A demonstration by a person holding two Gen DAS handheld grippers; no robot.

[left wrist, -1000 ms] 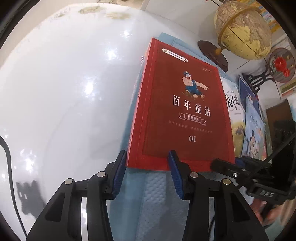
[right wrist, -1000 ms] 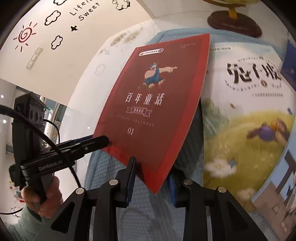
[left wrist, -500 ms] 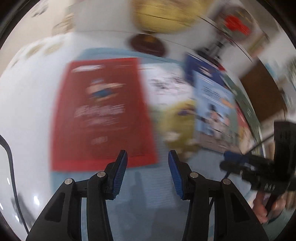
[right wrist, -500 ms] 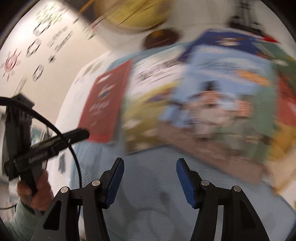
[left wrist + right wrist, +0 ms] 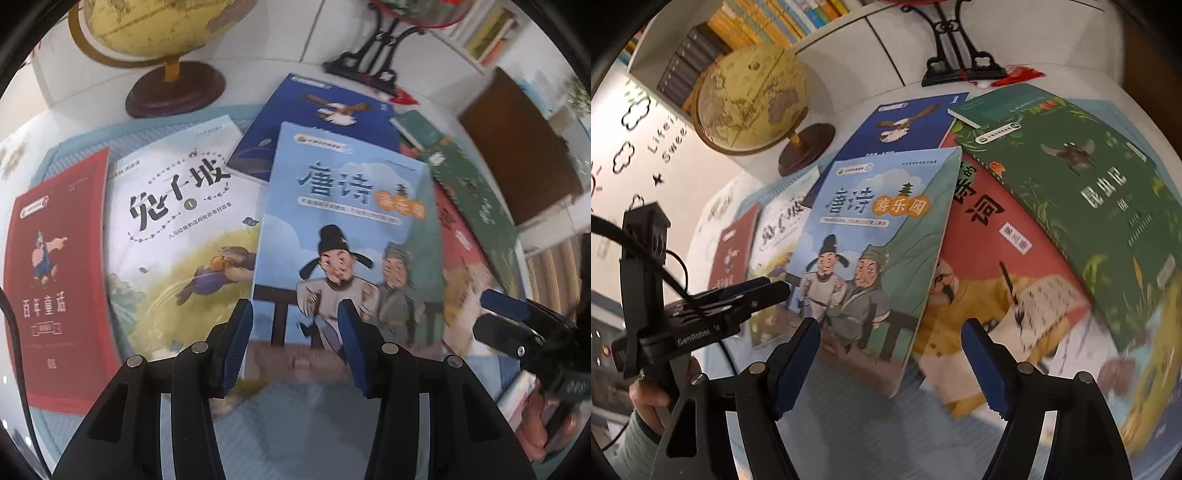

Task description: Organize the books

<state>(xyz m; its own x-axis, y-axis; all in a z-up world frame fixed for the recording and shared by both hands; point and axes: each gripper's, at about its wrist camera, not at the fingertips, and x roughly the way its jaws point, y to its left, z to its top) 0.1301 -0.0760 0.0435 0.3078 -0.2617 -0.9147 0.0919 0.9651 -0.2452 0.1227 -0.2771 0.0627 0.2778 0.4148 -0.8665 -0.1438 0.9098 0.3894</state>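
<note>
Grippers poised over scattered books
Left gripper [image 5: 295, 341] spread and empty above the light-blue poetry book [image 5: 347, 236]; right gripper [image 5: 891, 360] empty too, jaws opening.

The pale blue book [image 5: 343, 236] shows two cartoon men in grey robes under dark blue characters and an orange badge. At nine o'clock lies the red book [image 5: 55, 266] — white lettering, a small blue-clad figure. Between them, the white book [image 5: 177, 236] carries black characters over yellow-green grass. At twelve, the navy book [image 5: 325, 122] bears a brown-and-white bird. The green book [image 5: 1082, 184] — leafy pattern, dark beetle. The globe [image 5: 753, 96] is yellow-tan.
</note>
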